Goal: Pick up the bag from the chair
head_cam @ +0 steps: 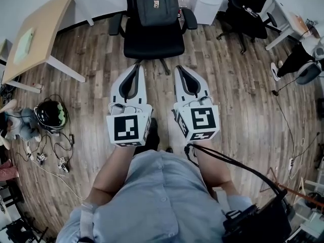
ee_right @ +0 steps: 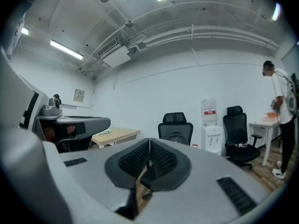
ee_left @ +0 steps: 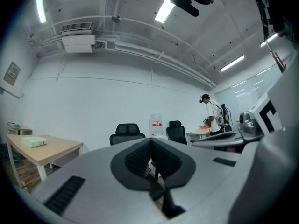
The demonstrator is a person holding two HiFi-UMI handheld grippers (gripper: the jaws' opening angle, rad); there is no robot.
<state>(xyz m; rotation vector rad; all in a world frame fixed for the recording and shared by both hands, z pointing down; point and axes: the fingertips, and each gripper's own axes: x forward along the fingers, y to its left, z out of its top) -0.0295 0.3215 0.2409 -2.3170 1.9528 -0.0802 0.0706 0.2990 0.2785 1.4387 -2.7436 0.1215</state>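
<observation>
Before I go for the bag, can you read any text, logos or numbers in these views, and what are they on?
No text can be read in any view.
Bag, logo patch: too small to read.
Water bottle, red label: blurred, unreadable.
Wall notice: too small to read.
Marker cubes: black-and-white square patterns, no words.

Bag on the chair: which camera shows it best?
Head view: most of the bag shows, upright against the chair back. Right gripper view catches only its top; left gripper view shows just the chair.
</observation>
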